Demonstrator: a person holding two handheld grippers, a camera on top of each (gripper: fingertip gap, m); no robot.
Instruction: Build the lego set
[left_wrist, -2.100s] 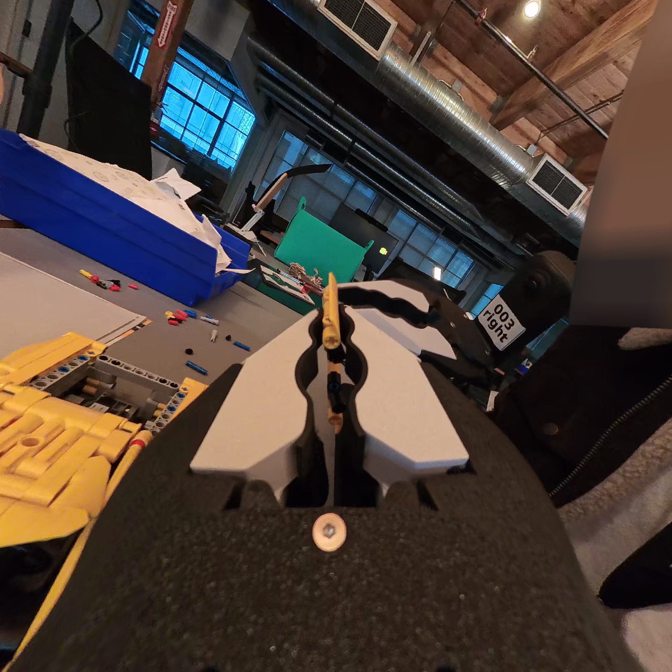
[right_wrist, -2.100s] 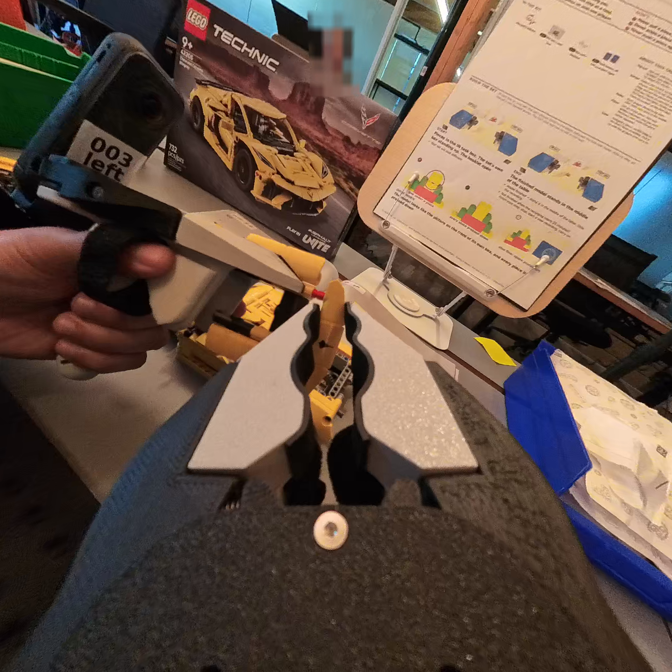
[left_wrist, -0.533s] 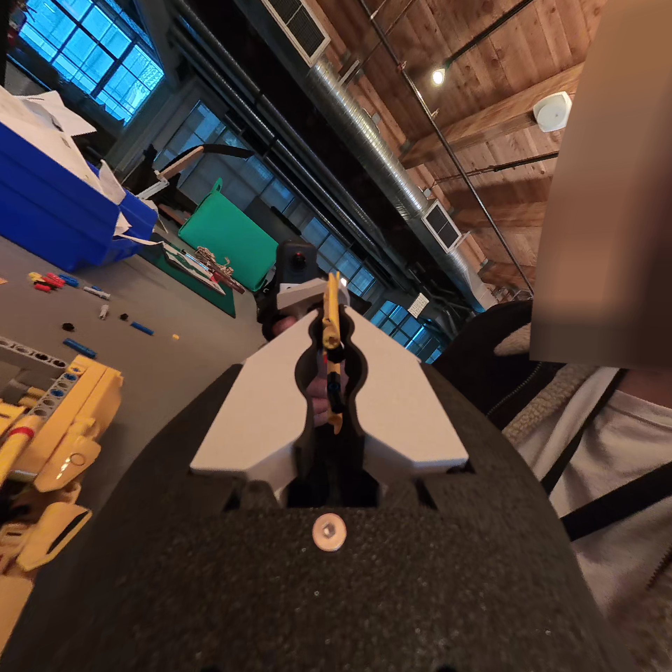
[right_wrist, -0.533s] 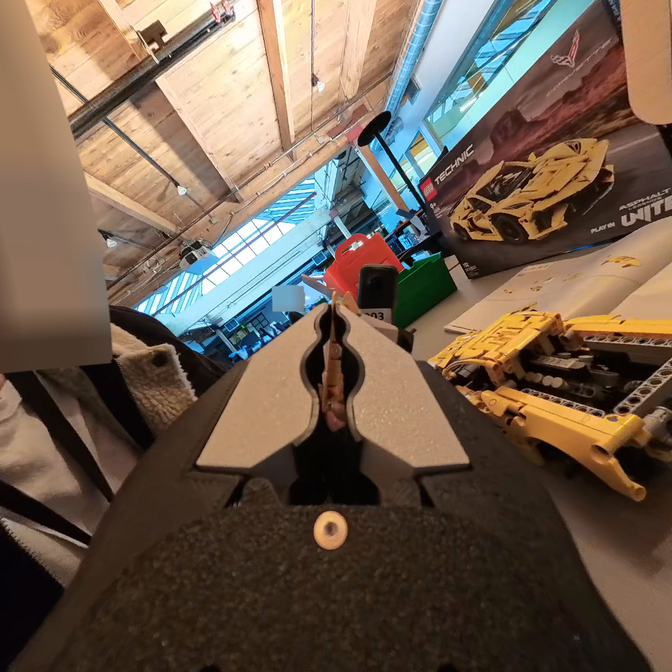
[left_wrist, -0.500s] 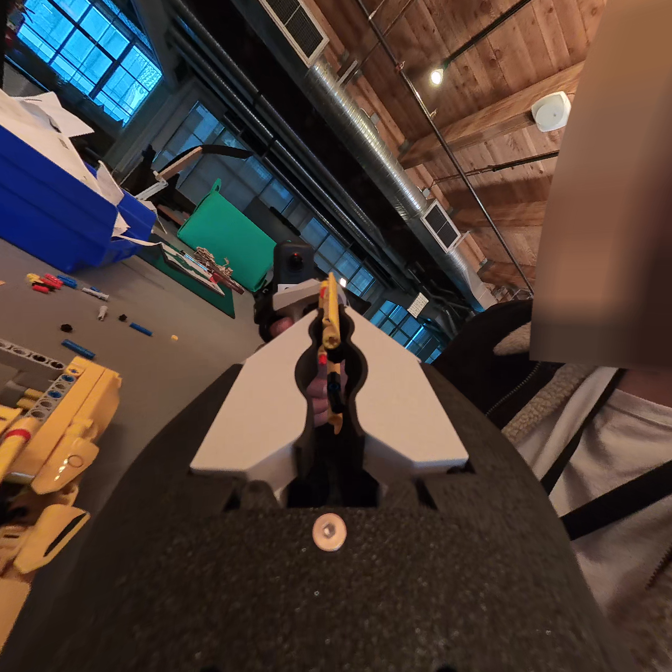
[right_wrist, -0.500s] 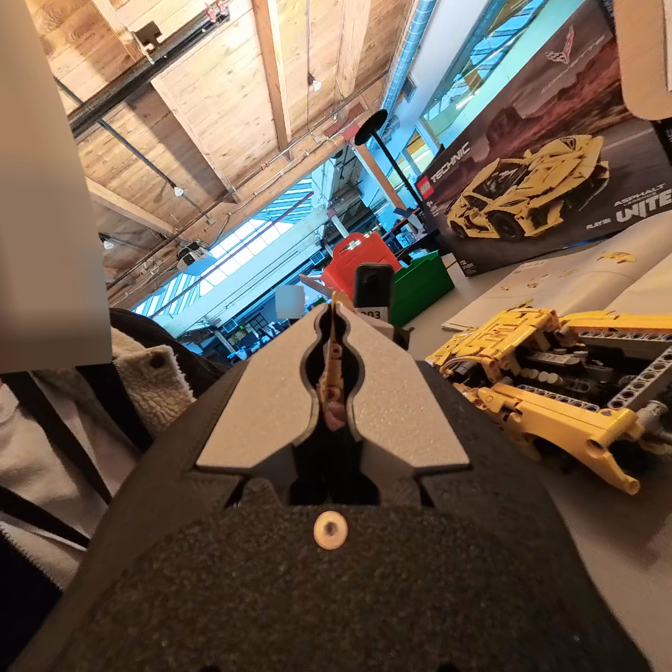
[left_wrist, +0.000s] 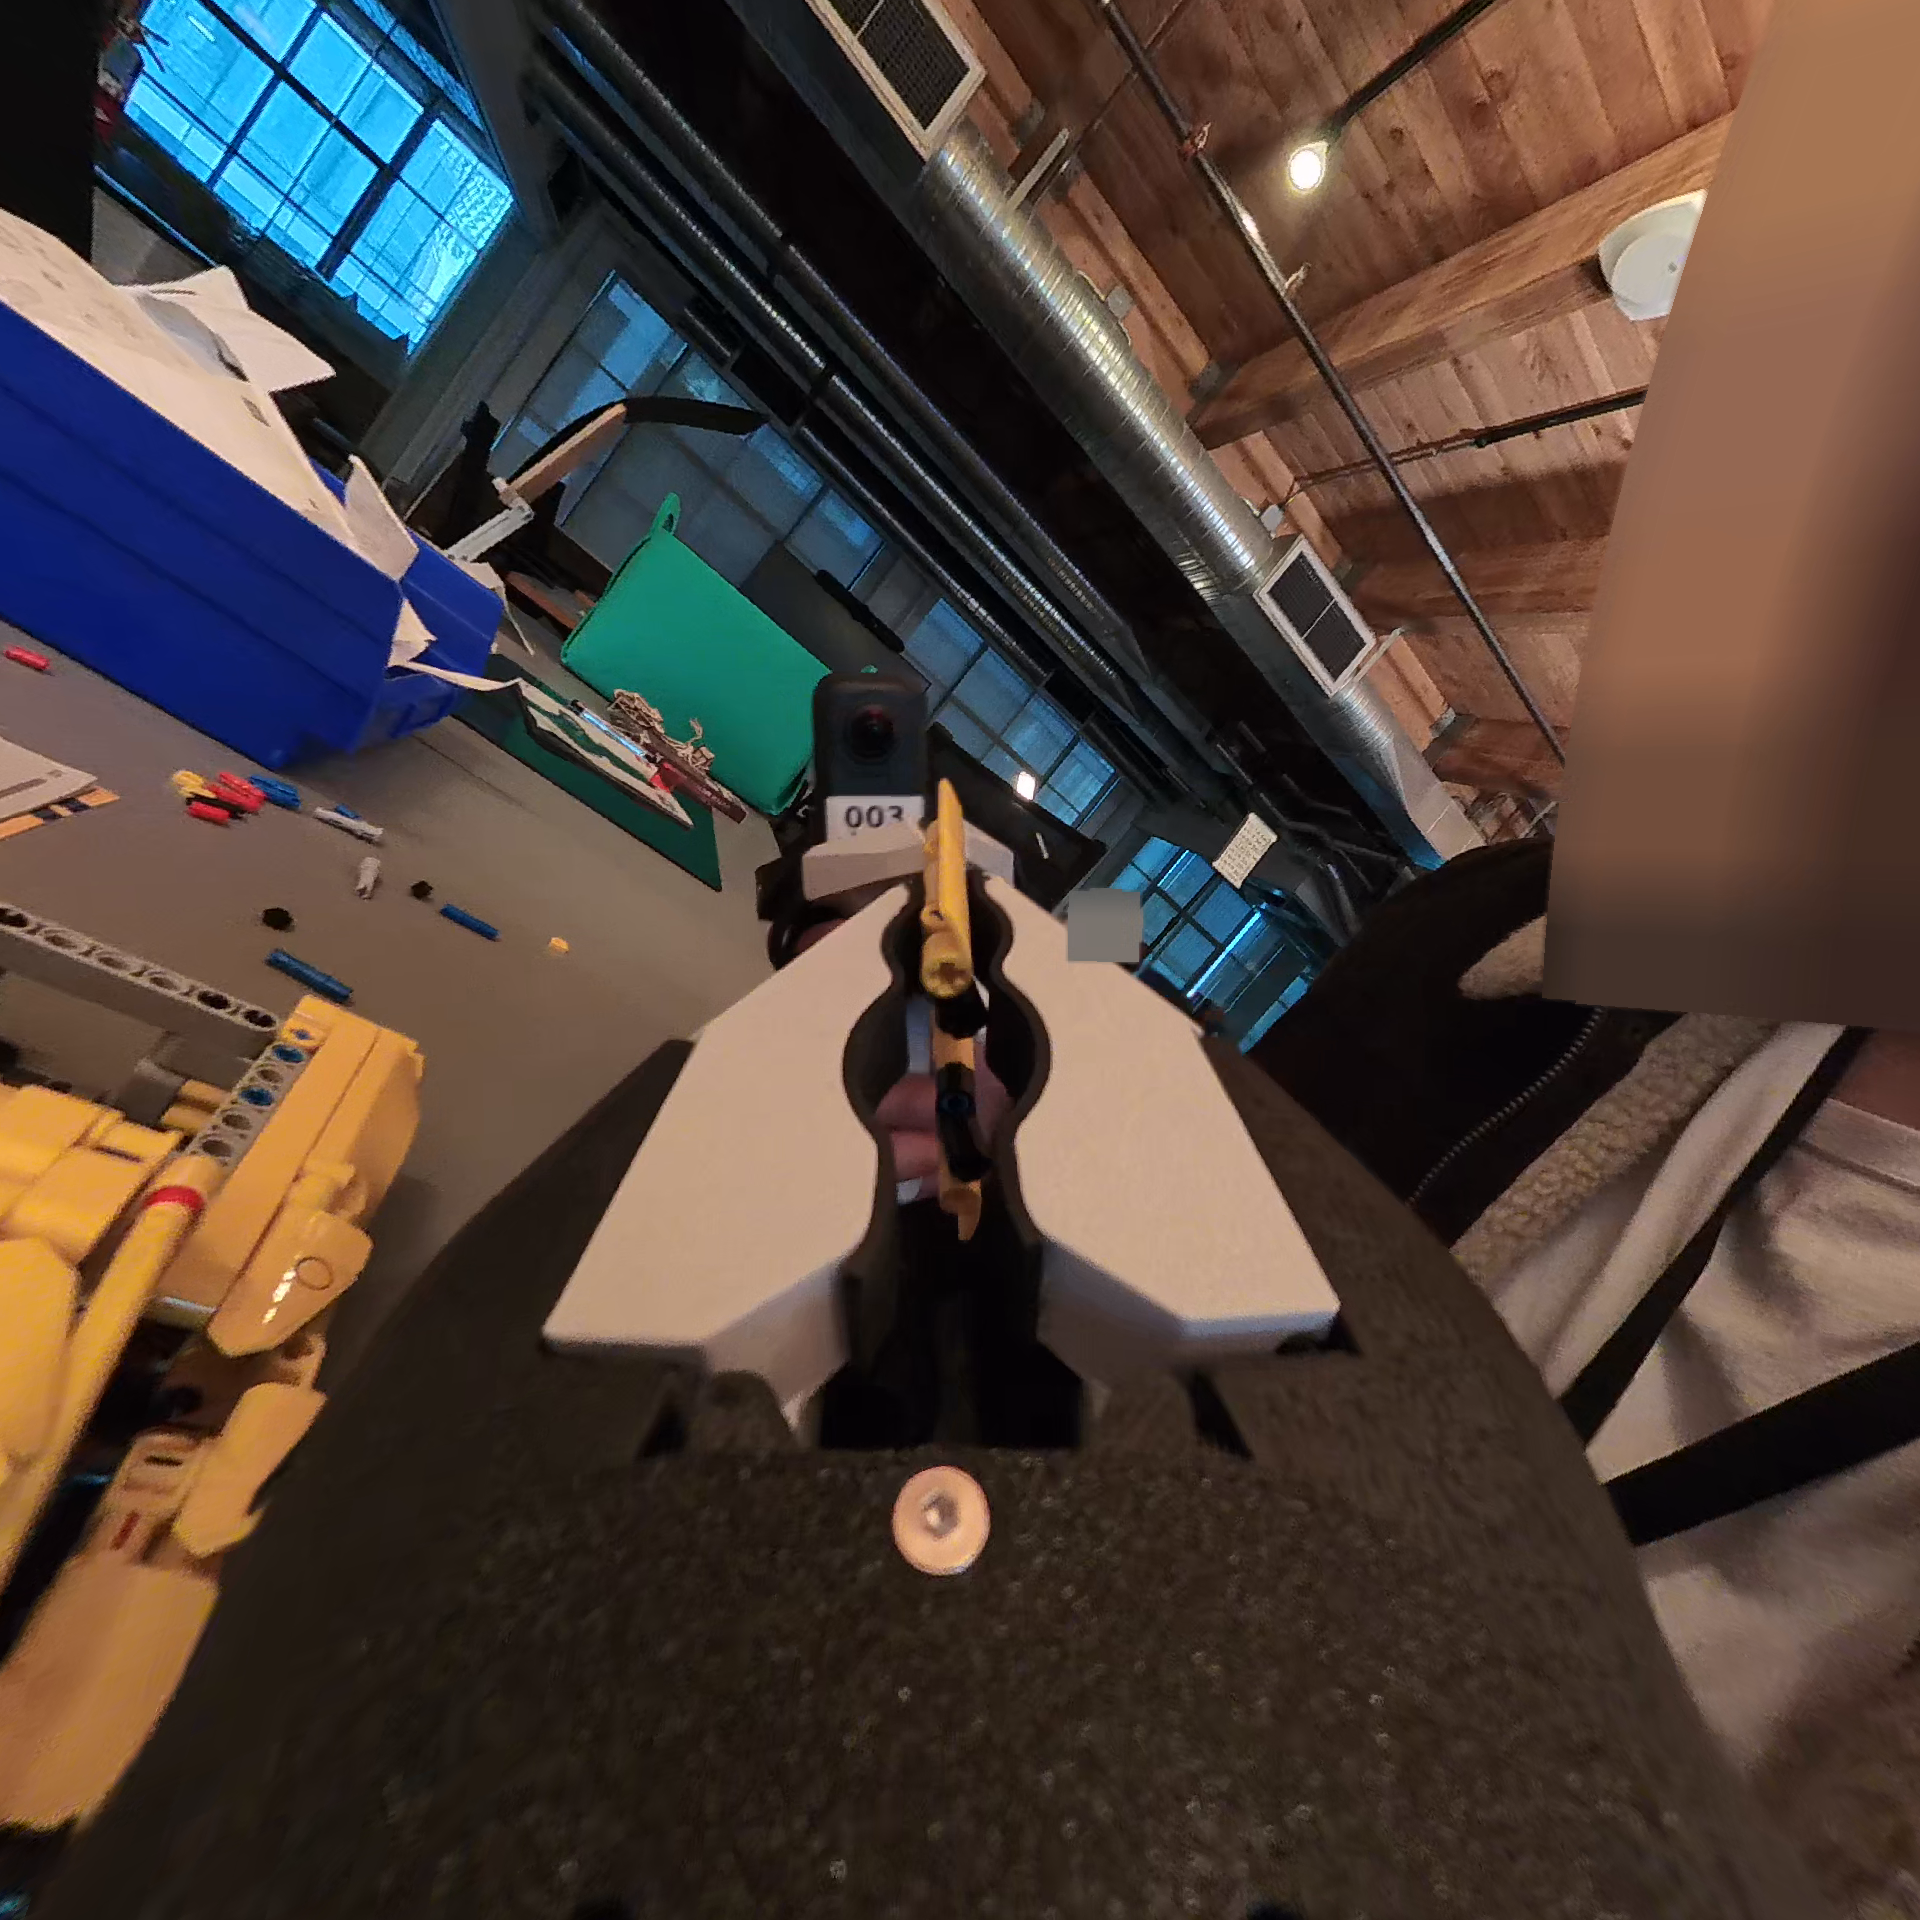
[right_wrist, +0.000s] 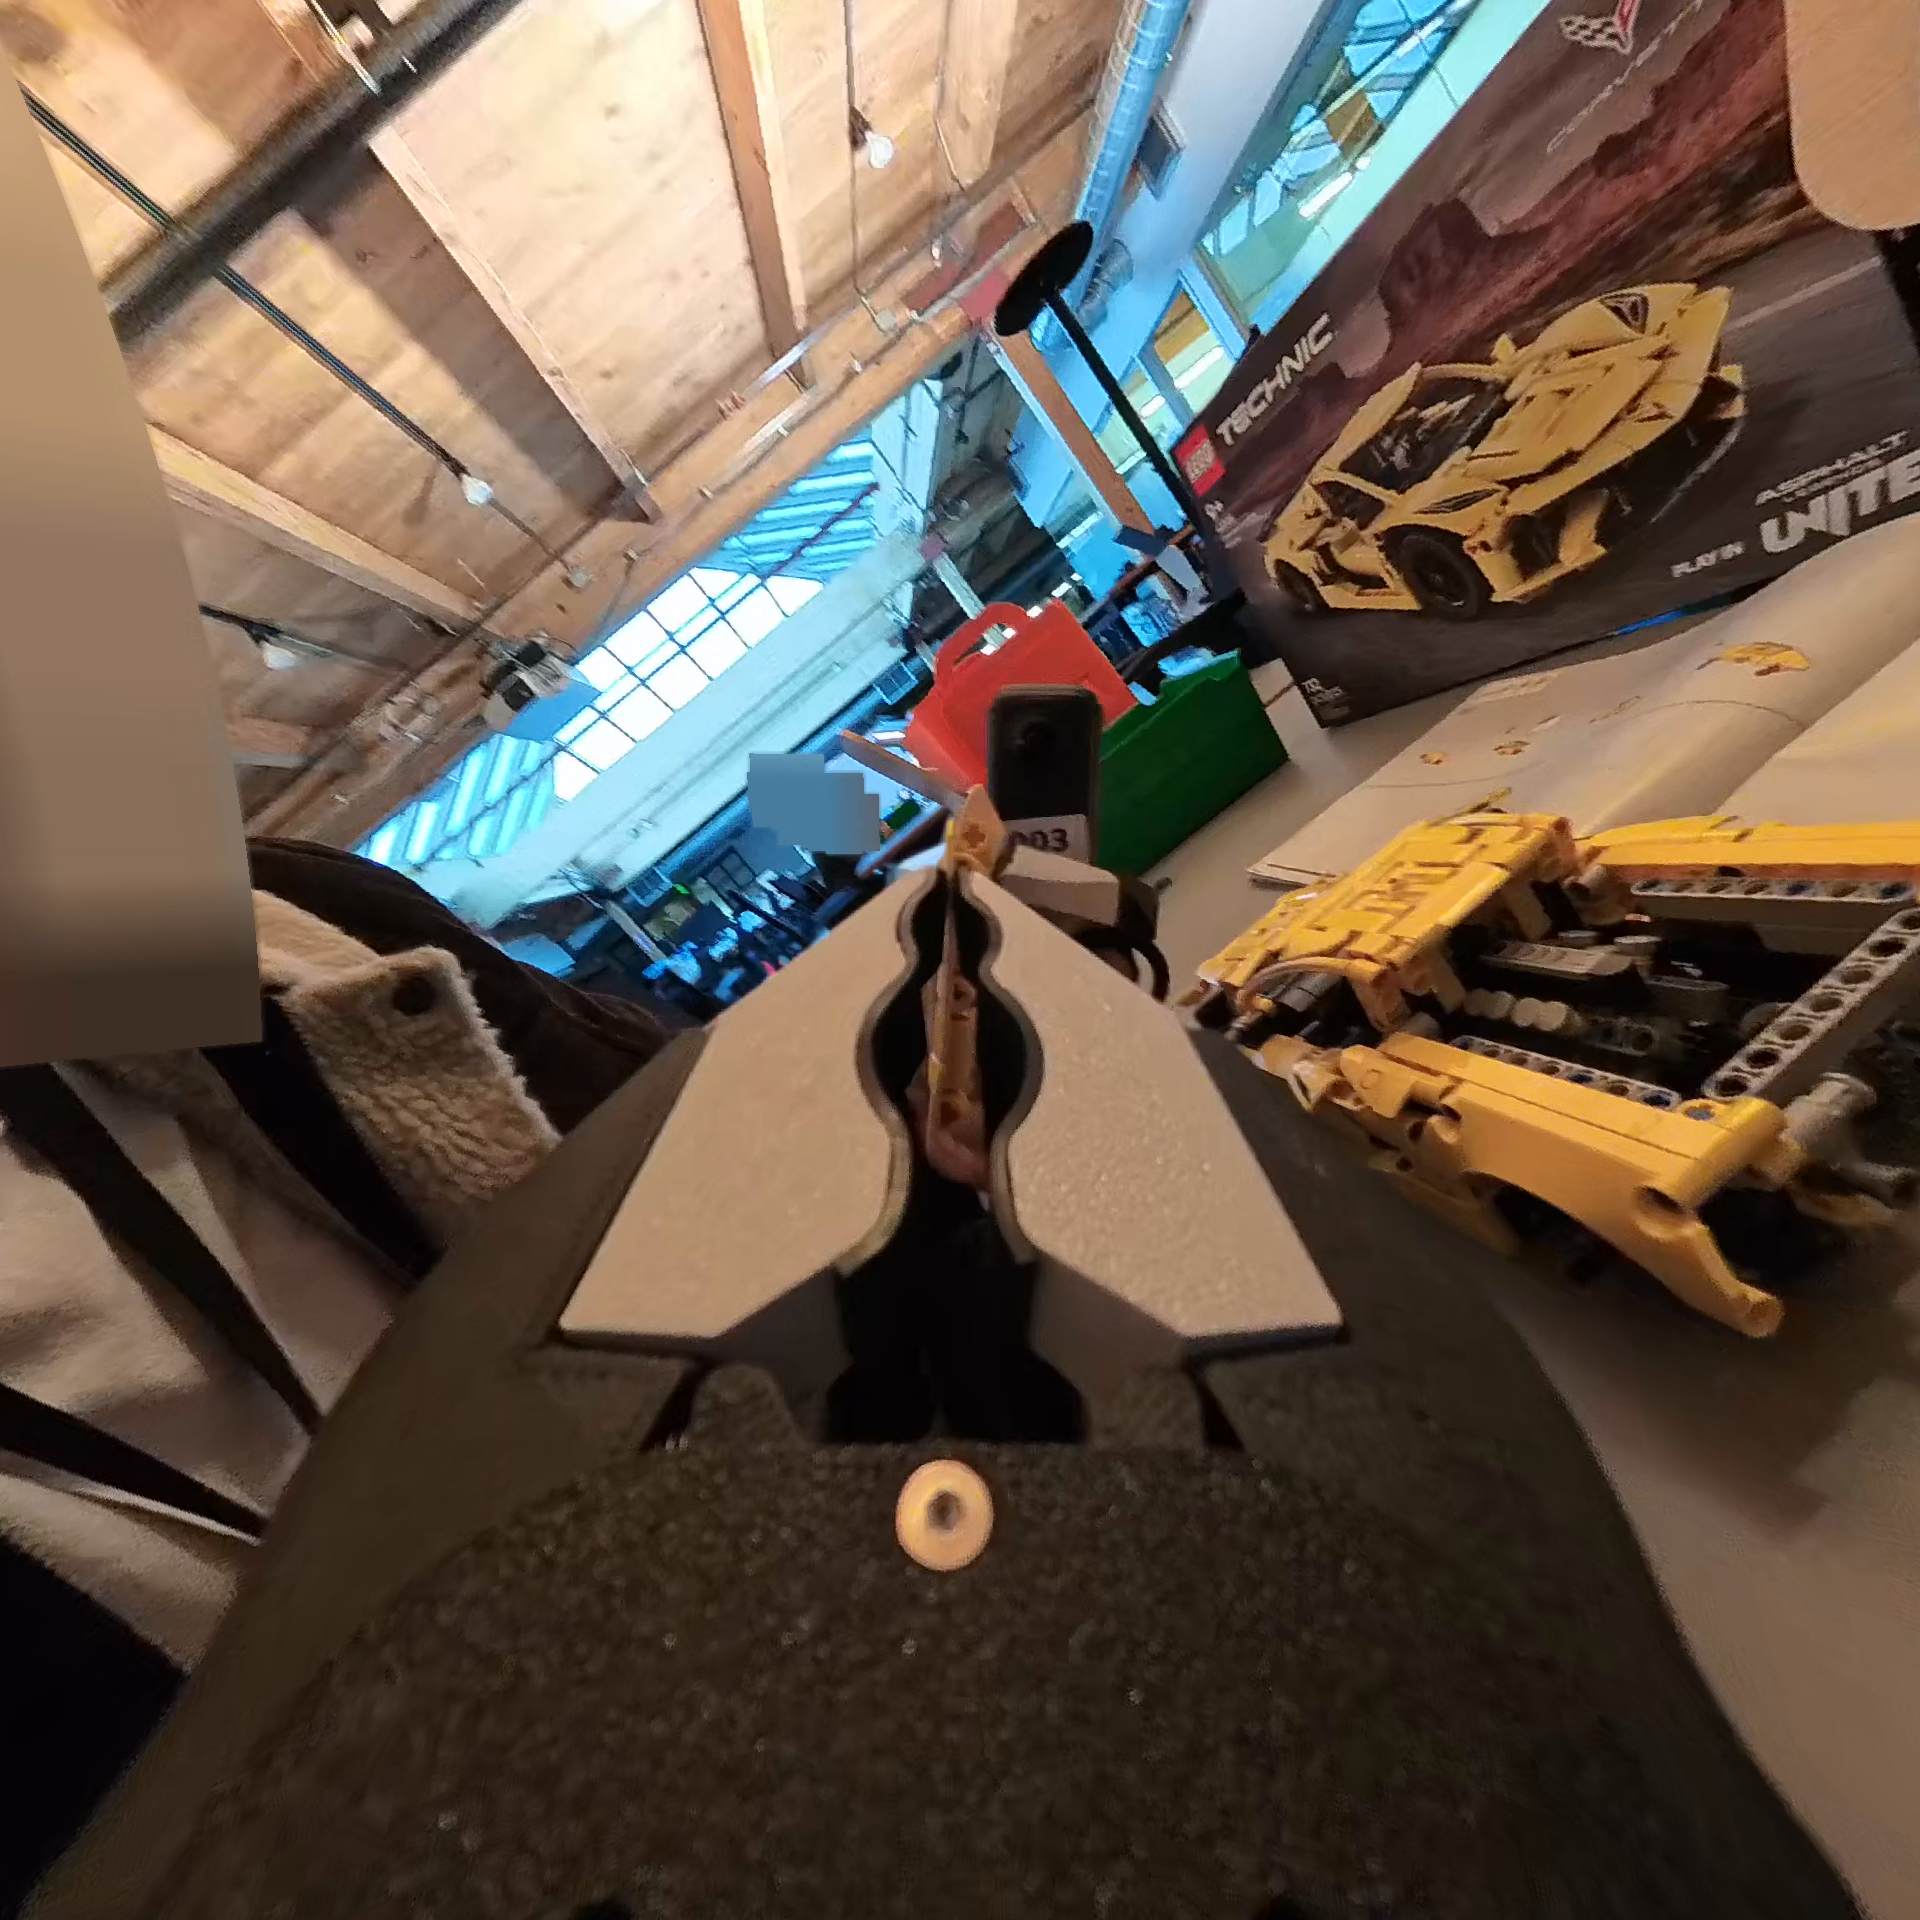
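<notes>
Facing tip to tip above the table (left_wrist: 582, 997): left gripper (left_wrist: 943, 914) and right gripper (right_wrist: 951, 883), each clenching a yellow piece (left_wrist: 945, 894).

A: Dim on the left view? The ceiling lamp (left_wrist: 1306, 166) glares, and the windows (left_wrist: 312, 166) glow blue.

B: Yes. The right view is brighter, with daylight from the skylight (right_wrist: 686, 644). Wide-angle bending skews both, and the yellow model (left_wrist: 156, 1247) smears at the edge.

Converted industrial loft, used as workshop: my views tilt up to a timber-plank ceiling (left_wrist: 1403, 156), a silver spiral duct (left_wrist: 1091, 343) crossing upper centre, factory grid windows (left_wrist: 301, 156) upper left, blue parts bin (left_wrist: 187, 582) on my bench.
</notes>
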